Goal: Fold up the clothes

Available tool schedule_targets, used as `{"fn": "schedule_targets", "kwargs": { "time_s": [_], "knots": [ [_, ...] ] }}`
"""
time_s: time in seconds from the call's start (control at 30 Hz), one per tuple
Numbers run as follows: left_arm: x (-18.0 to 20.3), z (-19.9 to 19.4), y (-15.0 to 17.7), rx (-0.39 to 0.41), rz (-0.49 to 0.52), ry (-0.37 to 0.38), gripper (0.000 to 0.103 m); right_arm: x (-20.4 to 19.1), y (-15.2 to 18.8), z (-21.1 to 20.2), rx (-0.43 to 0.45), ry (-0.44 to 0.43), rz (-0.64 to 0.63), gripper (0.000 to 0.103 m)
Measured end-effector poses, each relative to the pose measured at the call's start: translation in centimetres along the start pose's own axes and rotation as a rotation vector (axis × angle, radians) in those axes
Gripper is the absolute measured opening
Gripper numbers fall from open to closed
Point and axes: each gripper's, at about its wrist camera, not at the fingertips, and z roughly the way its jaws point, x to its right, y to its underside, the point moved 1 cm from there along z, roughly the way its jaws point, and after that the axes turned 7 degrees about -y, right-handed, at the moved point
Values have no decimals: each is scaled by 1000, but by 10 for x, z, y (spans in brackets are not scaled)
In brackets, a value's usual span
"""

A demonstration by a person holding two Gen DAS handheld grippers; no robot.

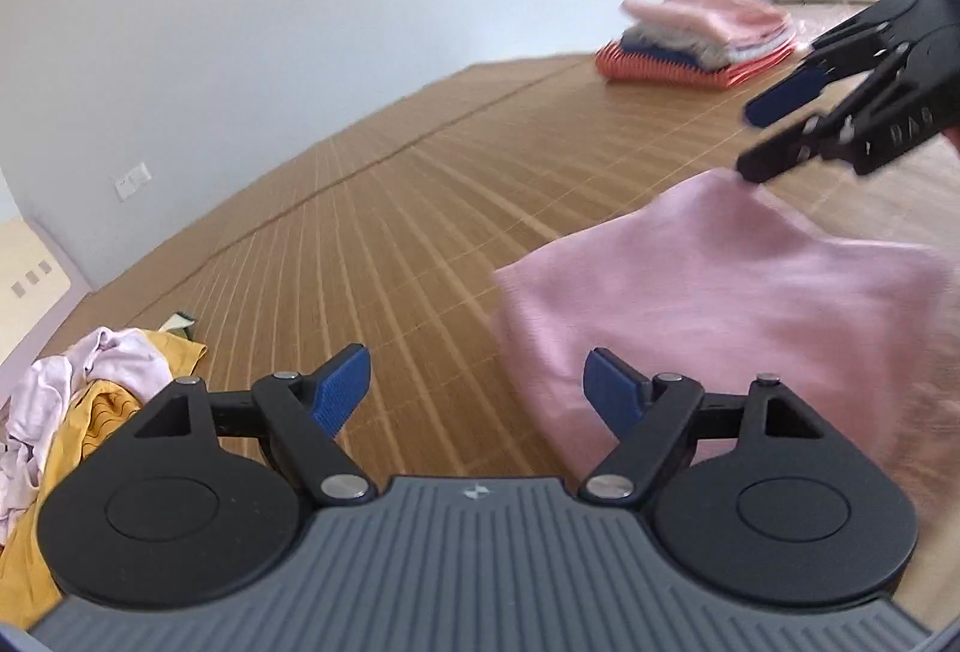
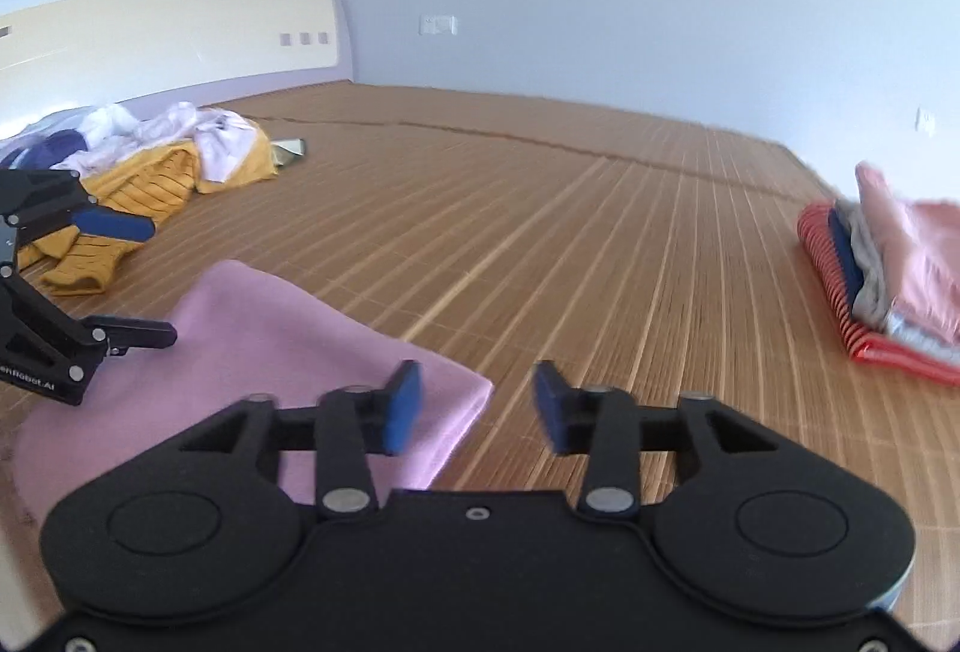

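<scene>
Pink garment (image 1: 720,292), folded, lies flat on the bamboo mat (image 1: 420,208). Your left gripper (image 1: 480,400) hangs wide and empty at its 7 o'clock edge; your right gripper (image 2: 477,406), also wide, hovers over the opposite corner. Folded stack (image 1: 702,40) sits at 1 o'clock, unfolded pile (image 1: 84,400) at 9.

A: The folded pink cloth (image 1: 720,292) is cut off at the right edge, its near right part smeared by blur.

B: Noted. The stack of folded pink, grey and red-striped garments (image 2: 888,268) is blurred and cropped; separate pieces cannot be counted.

A: The crumpled yellow and lilac pile (image 1: 72,412) is partly hidden behind the gripper body.
</scene>
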Motion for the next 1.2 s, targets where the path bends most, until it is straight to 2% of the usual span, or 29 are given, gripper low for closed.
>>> {"fn": "schedule_targets", "kwargs": {
  "time_s": [0.03, 0.13, 0.23, 0.3, 0.4, 0.5, 0.57, 0.6, 0.67, 0.73, 0.77, 0.87, 0.93, 1.0, 1.07, 1.17, 1.2],
  "knots": [
    [5, -10, -1, 16, 7, 22, 83, -7, -1, -5, 7, -23, -19, 58],
    [24, -33, 0, 43, 37, 102, 83, -37, 6, -23, 4, -140, -92, 58],
    [39, -39, 13, 7, 101, 96, 83, -68, 22, -29, -40, -208, -164, 58],
    [38, -40, 26, -13, 100, 97, 83, -80, 33, -27, -81, -191, -232, 58],
    [19, -45, 39, -29, -32, 145, 83, -89, 46, -27, -131, -177, -287, 58],
    [6, -51, 48, -42, -88, 156, 84, -93, 46, -18, -145, -164, -290, 60],
    [-2, -54, 52, -57, -112, 155, 84, -92, 45, -21, -141, -144, -289, 70],
    [-7, -54, 54, -75, -148, 164, 84, -86, 44, -25, -135, -146, -261, 71],
    [-23, -52, 58, -115, -286, 215, 84, -74, 41, -33, -121, -152, -202, 72],
    [-37, -49, 62, -125, -427, 269, 84, -53, 38, -40, -81, -172, -58, 74],
    [-44, -46, 64, -136, -501, 294, 84, -42, 36, -42, -59, -183, 20, 79],
    [-55, -36, 66, -175, -646, 372, 88, -9, 37, -46, 5, -255, 277, 81],
    [-57, -26, 67, -197, -719, 434, 88, 3, 40, -39, 12, -308, 396, 81],
    [-57, -17, 65, -219, -738, 455, 88, 13, 45, -34, 2, -351, 500, 82],
    [-54, -10, 63, -231, -713, 417, 88, 24, 51, -29, -8, -402, 611, 83],
    [-49, 2, 61, -264, -671, 396, 88, 36, 61, -17, -29, -424, 734, 87],
    [-48, 5, 60, -269, -671, 404, 88, 37, 62, -14, -45, -407, 740, 87]
  ]
}}
